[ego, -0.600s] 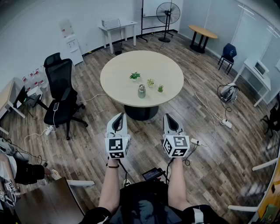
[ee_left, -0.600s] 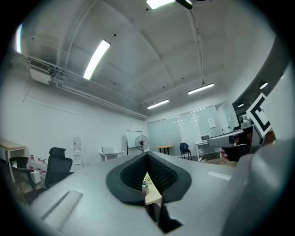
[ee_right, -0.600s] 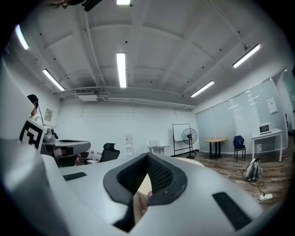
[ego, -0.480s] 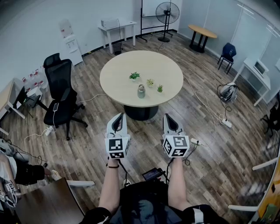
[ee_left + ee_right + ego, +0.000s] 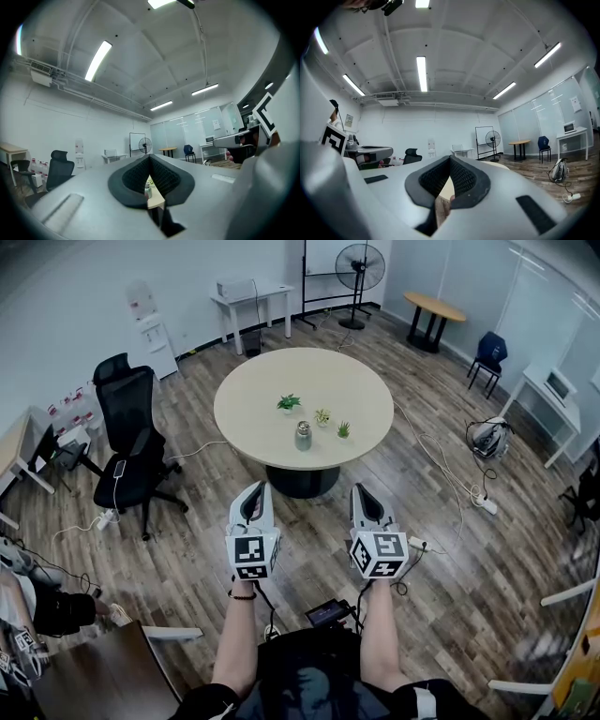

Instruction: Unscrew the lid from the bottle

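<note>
**Approach stage: both grippers closed, bottle out of reach**

The left gripper [image 5: 256, 491] and the right gripper [image 5: 362, 491] are held side by side in front of the person, pointing level toward the round table [image 5: 253, 395]. On each, the jaws are pressed together with nothing between them. The bottle [image 5: 304, 435] stands upright near the middle of the table, its lid [image 5: 304, 425] apparently in place. It is just beside three small potted plants [image 5: 323, 416] and well apart from both grippers.

The step in hand is judged to be the approach; unscrewing has not begun. To do it well:

- Step up to the table and spread both pairs of jaws before arrival.
- Come in from the near side, since the plants crowd the far and right sides and could be knocked.
- Set one gripper low on the bottle's body as a brace and the other squarely across the lid.
- Clamp the body firmly before twisting, or the bottle is likely to spin or tip.
</note>
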`<state>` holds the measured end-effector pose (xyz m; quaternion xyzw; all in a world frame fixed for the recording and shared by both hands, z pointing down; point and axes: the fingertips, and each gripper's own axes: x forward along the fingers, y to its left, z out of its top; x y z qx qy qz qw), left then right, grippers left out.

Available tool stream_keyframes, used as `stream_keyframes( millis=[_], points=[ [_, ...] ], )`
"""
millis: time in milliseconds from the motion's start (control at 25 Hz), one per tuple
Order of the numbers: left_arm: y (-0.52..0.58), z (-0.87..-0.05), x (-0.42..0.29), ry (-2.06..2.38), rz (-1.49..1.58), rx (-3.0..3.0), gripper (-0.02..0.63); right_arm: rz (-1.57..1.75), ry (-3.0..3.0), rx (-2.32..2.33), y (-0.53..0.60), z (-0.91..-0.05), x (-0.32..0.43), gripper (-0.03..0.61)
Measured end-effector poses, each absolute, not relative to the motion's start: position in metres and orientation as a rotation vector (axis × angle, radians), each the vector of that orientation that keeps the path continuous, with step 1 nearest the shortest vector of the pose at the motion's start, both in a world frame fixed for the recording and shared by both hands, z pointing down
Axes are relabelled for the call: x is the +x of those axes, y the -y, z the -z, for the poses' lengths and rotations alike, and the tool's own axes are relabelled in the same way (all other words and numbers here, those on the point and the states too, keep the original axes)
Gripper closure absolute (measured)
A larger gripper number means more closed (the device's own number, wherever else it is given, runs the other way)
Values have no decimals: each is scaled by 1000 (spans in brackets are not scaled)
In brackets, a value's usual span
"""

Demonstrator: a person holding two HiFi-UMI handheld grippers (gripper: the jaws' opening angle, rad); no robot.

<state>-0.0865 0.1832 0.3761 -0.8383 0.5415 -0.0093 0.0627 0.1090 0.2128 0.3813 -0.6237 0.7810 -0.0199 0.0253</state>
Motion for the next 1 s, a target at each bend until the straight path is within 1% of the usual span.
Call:
stream_keyframes(
  millis=[560,1000],
  points=[
    [-187,-374,-82,-1641,42,-2533,612,85,-2445,-1914,-213,-384,108,575],
    [-180,-373,-53,-1694,51,-2507,612,82,-2496,-1859,-207,-379,130,575]
  ],
)
